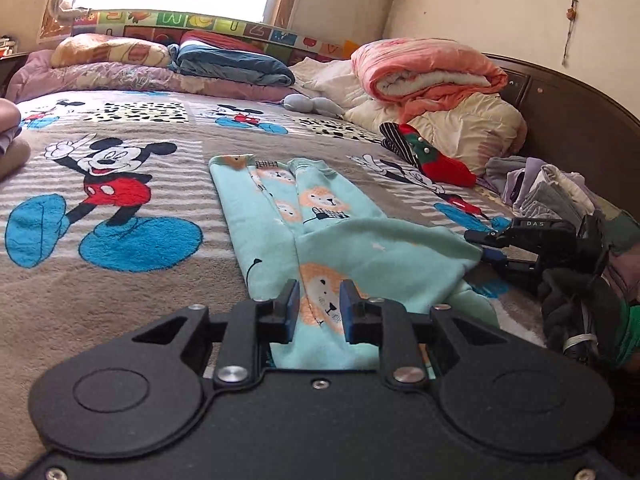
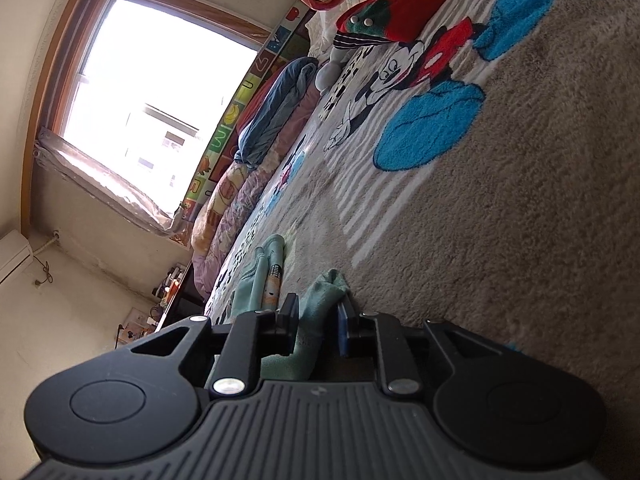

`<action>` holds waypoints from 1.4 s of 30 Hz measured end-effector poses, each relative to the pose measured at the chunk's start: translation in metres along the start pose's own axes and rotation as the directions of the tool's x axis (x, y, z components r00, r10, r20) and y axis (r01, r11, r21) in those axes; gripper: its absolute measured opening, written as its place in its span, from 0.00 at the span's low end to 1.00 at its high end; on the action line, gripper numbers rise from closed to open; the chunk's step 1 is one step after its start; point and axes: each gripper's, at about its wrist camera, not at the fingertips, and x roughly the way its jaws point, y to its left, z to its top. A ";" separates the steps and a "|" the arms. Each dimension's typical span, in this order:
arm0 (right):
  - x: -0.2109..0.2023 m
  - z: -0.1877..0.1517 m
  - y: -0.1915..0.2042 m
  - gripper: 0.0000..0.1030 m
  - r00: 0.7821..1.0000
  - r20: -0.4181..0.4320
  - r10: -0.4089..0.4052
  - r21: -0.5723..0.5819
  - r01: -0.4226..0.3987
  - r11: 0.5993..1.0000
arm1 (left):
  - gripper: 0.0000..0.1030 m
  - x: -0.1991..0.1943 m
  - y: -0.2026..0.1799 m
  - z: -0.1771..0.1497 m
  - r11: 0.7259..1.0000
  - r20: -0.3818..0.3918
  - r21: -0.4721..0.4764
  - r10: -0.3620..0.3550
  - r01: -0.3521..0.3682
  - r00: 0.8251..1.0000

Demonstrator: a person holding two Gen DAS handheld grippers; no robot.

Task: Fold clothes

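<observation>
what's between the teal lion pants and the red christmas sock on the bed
Only bare blanket, grey with white stripes and part of a cartoon mouse print. The left wrist view shows nothing lying between the teal lion pants and the red sock.

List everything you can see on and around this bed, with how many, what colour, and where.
Pyjama garment: one, mint with lion print, laid out mid-bed.
Blanket: one, grey with cartoon mouse print, covering the bed.
Rolled quilt: one, coral pink, far right by the headboard.
Folded bedding: one, dark blue, under the window.
Red and green garment: one, right of the pyjamas.
Clothes pile: one, grey and lilac, right edge.
Window: one, bright, wooden frame.
Left hand-held gripper: black, slightly parted over the pyjamas.
Right hand-held gripper: black, at the pyjamas' right edge, cloth between its jaws.
</observation>
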 end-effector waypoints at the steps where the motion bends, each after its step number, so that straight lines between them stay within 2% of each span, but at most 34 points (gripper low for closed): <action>1: 0.001 -0.001 0.002 0.21 1.000 -0.004 -0.006 -0.010 0.005 1.000 | 0.18 0.003 -0.002 -0.001 1.000 -0.016 0.014 -0.008 0.008 1.000; 5: 0.004 -0.001 0.008 0.19 1.000 -0.028 -0.014 -0.033 0.013 0.999 | 0.18 0.021 -0.006 -0.014 0.997 -0.123 0.070 -0.011 0.020 0.992; 7: 0.005 0.001 0.015 0.10 0.999 -0.033 -0.023 -0.055 0.021 0.998 | 0.18 0.018 -0.003 -0.012 0.997 -0.118 0.065 -0.028 0.036 0.993; 11: 0.003 0.011 0.041 0.09 1.000 -0.006 -0.022 -0.103 0.022 0.994 | 0.18 -0.003 0.009 -0.005 0.996 -0.058 0.040 -0.072 0.074 0.996; 14: 0.003 0.023 0.069 0.09 1.000 -0.001 -0.007 -0.157 0.007 0.988 | 0.18 -0.019 0.007 -0.004 0.988 -0.022 0.105 -0.111 0.113 0.994; 15: 0.004 0.026 0.078 0.09 1.000 -0.003 -0.005 -0.174 0.005 0.985 | 0.26 -0.022 0.002 -0.006 0.982 -0.018 0.138 -0.128 0.129 0.992; 16: 0.006 0.030 0.088 0.09 1.000 -0.007 -0.007 -0.187 0.006 0.982 | 0.45 -0.025 -0.005 -0.007 0.974 -0.016 0.179 -0.141 0.141 0.990; 17: 0.008 0.033 0.096 0.09 1.000 -0.013 -0.008 -0.196 0.005 0.981 | 0.53 -0.027 -0.011 -0.011 0.966 -0.015 0.220 -0.136 0.136 0.991; 20: 0.015 0.040 0.119 0.09 0.999 -0.037 0.002 -0.200 -0.009 0.980 | 0.55 -0.024 -0.027 -0.021 0.940 -0.040 0.324 -0.097 0.105 0.994; 23: 0.022 0.041 0.140 0.09 0.999 -0.048 0.004 -0.223 -0.015 0.975 | 0.55 -0.017 -0.032 -0.030 0.922 -0.075 0.376 -0.068 0.091 0.995; 30: 0.041 0.038 0.179 0.09 0.999 -0.052 -0.014 -0.246 0.001 0.969 | 0.55 -0.010 -0.033 -0.034 0.922 -0.068 0.376 -0.074 0.095 0.995; 33: 0.053 0.037 0.193 0.09 0.998 -0.061 -0.023 -0.258 0.006 0.966 | 0.56 -0.001 -0.032 -0.039 0.918 -0.158 0.366 -0.104 0.156 0.982; 35: 0.064 0.038 0.200 0.09 0.997 -0.071 -0.032 -0.262 0.013 0.965 | 0.56 0.002 -0.032 -0.043 0.909 -0.171 0.386 -0.098 0.158 0.980; 42: 0.112 0.030 0.221 0.08 0.988 -0.111 -0.104 -0.308 0.065 0.949 | 0.55 0.003 -0.014 -0.036 0.941 -0.188 0.255 -0.177 0.222 0.966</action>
